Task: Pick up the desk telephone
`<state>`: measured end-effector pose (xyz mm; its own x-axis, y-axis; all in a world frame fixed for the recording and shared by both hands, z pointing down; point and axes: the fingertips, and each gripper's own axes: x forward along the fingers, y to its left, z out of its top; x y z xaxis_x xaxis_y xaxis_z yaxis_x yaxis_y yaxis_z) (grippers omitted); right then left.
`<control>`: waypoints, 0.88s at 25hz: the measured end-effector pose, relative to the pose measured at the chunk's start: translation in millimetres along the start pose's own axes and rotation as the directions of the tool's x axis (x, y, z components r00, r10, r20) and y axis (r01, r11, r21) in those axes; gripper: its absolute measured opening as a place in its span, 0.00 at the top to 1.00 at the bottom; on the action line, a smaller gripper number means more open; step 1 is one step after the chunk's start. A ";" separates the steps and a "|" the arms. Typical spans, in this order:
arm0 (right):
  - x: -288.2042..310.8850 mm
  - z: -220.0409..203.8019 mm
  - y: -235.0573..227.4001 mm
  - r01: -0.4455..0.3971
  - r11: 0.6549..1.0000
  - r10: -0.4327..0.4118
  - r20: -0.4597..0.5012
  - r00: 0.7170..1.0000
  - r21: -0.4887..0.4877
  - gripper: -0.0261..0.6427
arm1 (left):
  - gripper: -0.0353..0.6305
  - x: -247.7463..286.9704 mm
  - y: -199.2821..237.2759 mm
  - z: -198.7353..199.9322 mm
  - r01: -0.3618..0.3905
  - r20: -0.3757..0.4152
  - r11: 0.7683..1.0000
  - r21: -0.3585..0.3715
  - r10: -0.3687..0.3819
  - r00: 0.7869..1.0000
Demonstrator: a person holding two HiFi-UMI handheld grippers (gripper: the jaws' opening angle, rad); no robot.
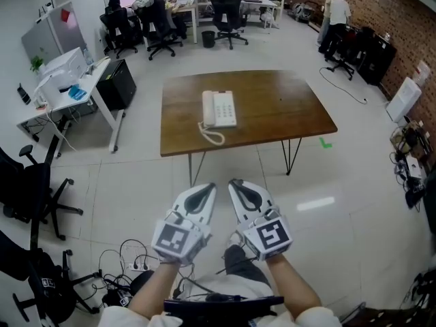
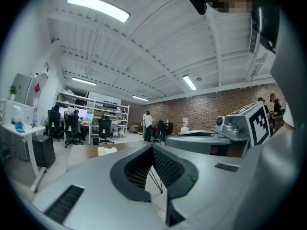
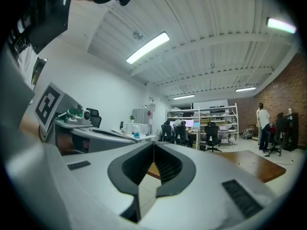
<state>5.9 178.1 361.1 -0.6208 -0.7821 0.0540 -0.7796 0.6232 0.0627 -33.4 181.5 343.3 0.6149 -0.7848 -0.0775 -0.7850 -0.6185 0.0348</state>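
Head view: the left gripper [image 1: 202, 191] and the right gripper [image 1: 240, 187] are held side by side over the pale tiled floor, on the near side of the table and well apart from it. Both are pointed toward the brown wooden table [image 1: 286, 107]. A marker cube is carried on each, the left cube [image 1: 174, 239] and the right cube [image 1: 269, 236] lying nearest the person's forearms.

The desk telephone [image 1: 219, 109] is seen lying flat on the tabletop, left of its centre. The handset [image 1: 208, 107] is seated along the telephone's left side, and the coiled cord [image 1: 212, 135] is looped on the wood toward the near edge. The telephone is touched by neither gripper.

Left gripper view: the jaws of the left gripper [image 2: 152, 147] are clenched tip to tip, with nothing held between them. The telephone [image 2: 107, 151] is visible beyond them as a small cream shape on the table. The right gripper [image 2: 211, 140] is seen just beside, at the right.

Right gripper view: the jaws of the right gripper [image 3: 153, 145] are likewise drawn together and empty. A corner of the table [image 3: 254, 166] is shown at the right.

Background: office chairs [image 1: 228, 12], a white desk [image 1: 68, 90], a brick wall [image 1: 381, 12] and a standing person [image 1: 336, 19] are visible.
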 end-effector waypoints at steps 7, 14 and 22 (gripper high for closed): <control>31.4 -10.7 -24.8 -0.032 0.999 0.032 -0.008 0.999 0.015 0.94 | 0.95 32.5 24.2 -9.6 -0.026 -0.011 1.000 -0.008 0.026 1.000; 68.0 -10.1 -60.1 -0.043 0.999 0.043 0.007 0.999 0.019 0.94 | 0.95 82.0 51.5 -2.6 -0.057 0.043 0.997 0.044 0.055 0.998; 93.7 -11.9 -93.7 -0.056 0.998 0.055 0.014 0.998 0.035 0.94 | 0.95 127.9 70.3 -0.7 -0.129 0.073 0.990 0.052 0.125 0.989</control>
<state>21.7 46.5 372.2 -0.6642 -0.7463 0.0431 -0.7461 0.6654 0.0243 -9.8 37.6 336.6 0.5049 -0.8509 -0.1451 -0.8606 -0.5093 -0.0074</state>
